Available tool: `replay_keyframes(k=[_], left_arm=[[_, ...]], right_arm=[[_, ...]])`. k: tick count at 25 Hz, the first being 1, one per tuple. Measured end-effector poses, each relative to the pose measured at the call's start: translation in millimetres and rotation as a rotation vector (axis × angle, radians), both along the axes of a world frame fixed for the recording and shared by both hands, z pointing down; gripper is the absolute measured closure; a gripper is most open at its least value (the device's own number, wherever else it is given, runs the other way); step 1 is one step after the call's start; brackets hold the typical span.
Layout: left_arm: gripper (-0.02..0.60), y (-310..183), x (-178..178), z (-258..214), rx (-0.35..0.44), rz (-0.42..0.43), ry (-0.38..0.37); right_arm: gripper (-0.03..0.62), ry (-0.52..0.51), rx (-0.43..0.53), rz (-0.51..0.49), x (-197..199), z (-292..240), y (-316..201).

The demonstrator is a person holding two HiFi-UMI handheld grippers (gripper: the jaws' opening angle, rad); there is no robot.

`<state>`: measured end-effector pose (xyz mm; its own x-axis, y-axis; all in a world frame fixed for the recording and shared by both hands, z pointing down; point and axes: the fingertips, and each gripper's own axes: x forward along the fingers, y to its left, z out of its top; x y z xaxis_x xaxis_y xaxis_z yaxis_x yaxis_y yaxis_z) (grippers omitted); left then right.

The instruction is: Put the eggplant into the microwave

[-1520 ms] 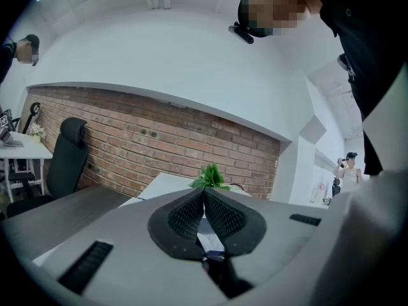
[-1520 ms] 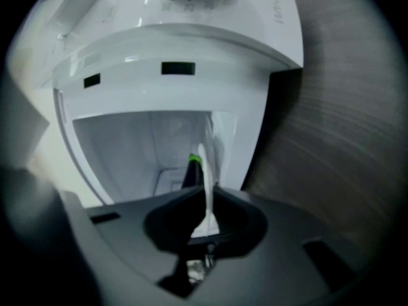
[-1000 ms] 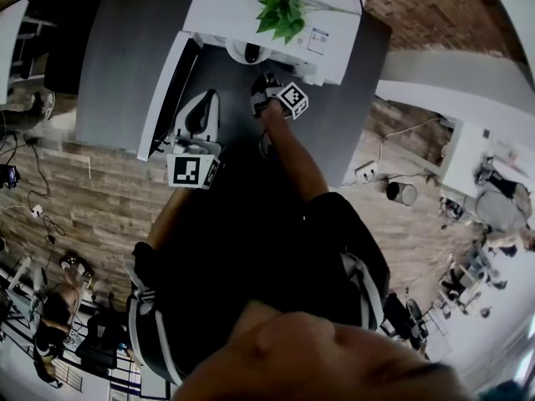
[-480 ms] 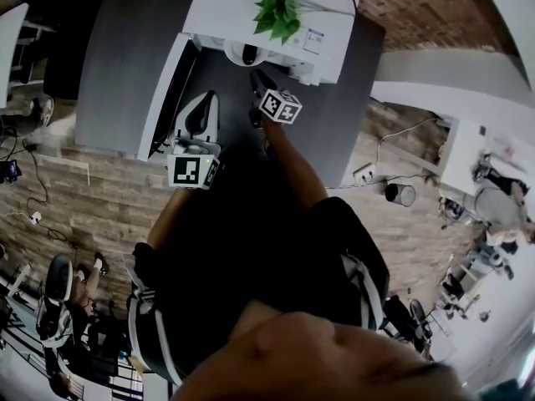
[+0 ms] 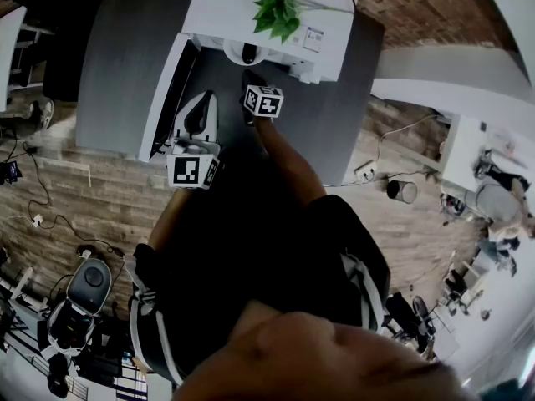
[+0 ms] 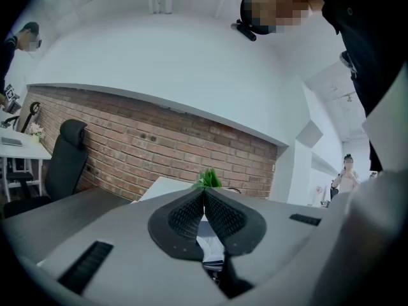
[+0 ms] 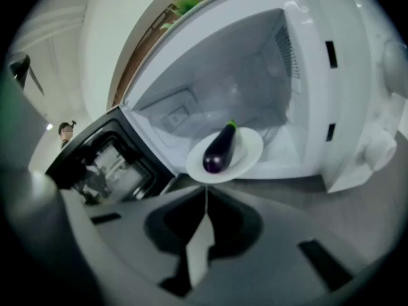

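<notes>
A dark purple eggplant [image 7: 220,148] lies on a white plate [image 7: 250,150]. My right gripper [image 7: 205,191] is shut on the plate's near rim and holds it at the mouth of the open white microwave [image 7: 220,85]. From the head view the plate [image 5: 238,53] sits at the microwave's [image 5: 276,15] opening, with the right gripper [image 5: 250,80] just behind it. My left gripper [image 5: 197,117] hovers beside the open door [image 5: 164,97]. In its own view the left gripper [image 6: 204,195] is shut with nothing in it.
The microwave stands on a grey table [image 5: 125,48] with a green plant [image 5: 280,5] on top. Its dark-windowed door [image 7: 105,161] swings out to the left. A brick wall [image 6: 159,145] and a black office chair [image 6: 64,164] lie beyond.
My right gripper has moved left and toward the microwave opening, carrying the plate with the eggplant. The left gripper has stayed where it was.
</notes>
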<state>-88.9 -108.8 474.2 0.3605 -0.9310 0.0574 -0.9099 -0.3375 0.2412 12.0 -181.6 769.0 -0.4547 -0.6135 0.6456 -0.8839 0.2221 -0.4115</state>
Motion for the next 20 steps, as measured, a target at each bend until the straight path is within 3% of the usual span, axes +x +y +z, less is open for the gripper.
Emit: replay_keyframes(k=[9,20], left_arm=[[0.543,-6.0,-8.2,5.2,-0.014,-0.013,0.009],[0.543,-12.7,-9.4,10.9,-0.030,-0.006,0.017]], right_arm=[[0.557,-0.015,-0.069,0.030,-11.3,16.9,-9.8],[0.557,-0.038,-0.083,0.069,-10.2,18.9,-25.1]])
